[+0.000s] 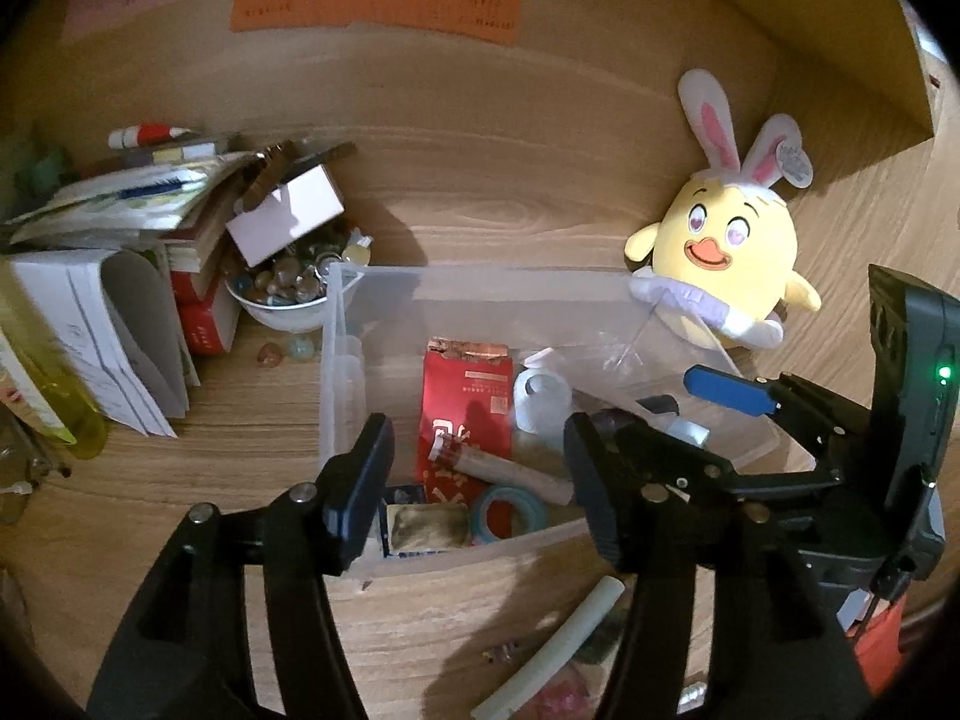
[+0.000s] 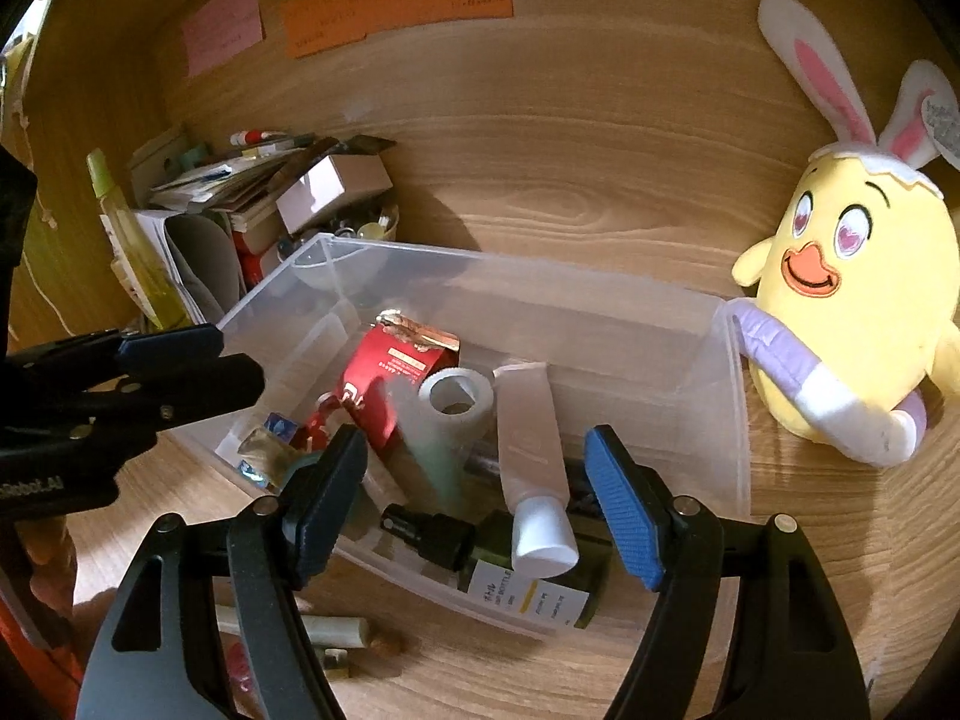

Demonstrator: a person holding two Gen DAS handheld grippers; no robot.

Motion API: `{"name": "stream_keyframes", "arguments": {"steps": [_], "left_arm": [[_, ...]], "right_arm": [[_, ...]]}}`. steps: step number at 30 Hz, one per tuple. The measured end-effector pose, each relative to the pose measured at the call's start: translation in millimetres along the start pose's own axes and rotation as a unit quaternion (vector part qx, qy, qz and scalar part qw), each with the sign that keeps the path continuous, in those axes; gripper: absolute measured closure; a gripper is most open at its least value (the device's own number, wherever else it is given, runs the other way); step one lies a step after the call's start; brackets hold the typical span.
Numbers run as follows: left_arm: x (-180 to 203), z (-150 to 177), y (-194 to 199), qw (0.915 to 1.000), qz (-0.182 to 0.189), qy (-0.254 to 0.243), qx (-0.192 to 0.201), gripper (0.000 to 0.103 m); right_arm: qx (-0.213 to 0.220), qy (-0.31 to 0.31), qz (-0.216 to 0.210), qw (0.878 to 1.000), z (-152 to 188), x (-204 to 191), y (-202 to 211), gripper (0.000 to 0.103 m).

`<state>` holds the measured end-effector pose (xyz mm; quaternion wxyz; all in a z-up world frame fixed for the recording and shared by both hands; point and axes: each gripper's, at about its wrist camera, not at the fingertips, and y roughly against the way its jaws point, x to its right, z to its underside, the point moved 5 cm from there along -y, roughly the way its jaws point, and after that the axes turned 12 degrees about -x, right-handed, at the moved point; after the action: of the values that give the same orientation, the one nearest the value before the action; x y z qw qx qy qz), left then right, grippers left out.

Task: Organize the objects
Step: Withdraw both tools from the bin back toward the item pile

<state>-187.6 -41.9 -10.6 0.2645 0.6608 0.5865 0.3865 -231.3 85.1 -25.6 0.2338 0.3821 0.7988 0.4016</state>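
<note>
A clear plastic bin (image 1: 342, 396) (image 2: 726, 420) stands on the wooden desk. It holds a red packet (image 1: 465, 396) (image 2: 390, 372), a white tape roll (image 1: 540, 399) (image 2: 456, 399), a white capped tube (image 2: 534, 468), a dark green spray bottle (image 2: 516, 570), a brown cylinder (image 1: 510, 471) and a teal tape ring (image 1: 510, 510). My left gripper (image 1: 477, 483) (image 2: 234, 363) hovers open over the bin's near left corner with nothing between its fingers. My right gripper (image 2: 471, 504) is open above the near wall, also empty. A blurred pale green shape (image 2: 426, 438) shows inside the bin.
A yellow chick plush with bunny ears (image 1: 726, 252) (image 2: 858, 276) leans by the bin's right end. Left of the bin are stacked books and papers (image 1: 120, 222), a small box (image 1: 288, 213) and a bowl of stones (image 1: 282, 288). A white stick (image 1: 564, 642) lies in front.
</note>
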Motion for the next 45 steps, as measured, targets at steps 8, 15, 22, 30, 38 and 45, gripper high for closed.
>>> {"name": "stream_keyframes", "arguments": {"steps": [8, 15, 22, 30, 38, 45], "left_arm": [[7, 6, 29, 0.9993, -0.018, -0.012, 0.031, 0.027], [12, 20, 47, 0.9983, -0.035, -0.019, 0.042, 0.018], [16, 42, 47, 0.9979, -0.052, -0.026, 0.028, 0.014], [15, 69, 41, 0.9981, -0.058, -0.022, 0.006, 0.014], [-1, 104, 24, 0.9975, -0.061, 0.001, -0.037, 0.014], [3, 132, 23, 0.997, -0.062, -0.004, -0.046, 0.014]], "right_arm": [[0.03, 0.008, 0.007, 0.999, 2, -6, 27, 0.024], [0.048, 0.022, 0.014, 0.998, 15, -11, 48, 0.023], [0.056, 0.023, 0.015, 0.998, 37, -14, 62, 0.022], [0.048, 0.019, 0.015, 0.999, 63, -12, 65, 0.022], [0.026, 0.018, 0.022, 0.999, 87, -10, 56, 0.022], [-0.002, 0.03, -0.003, 1.0, 105, -26, 44, 0.022]]}}
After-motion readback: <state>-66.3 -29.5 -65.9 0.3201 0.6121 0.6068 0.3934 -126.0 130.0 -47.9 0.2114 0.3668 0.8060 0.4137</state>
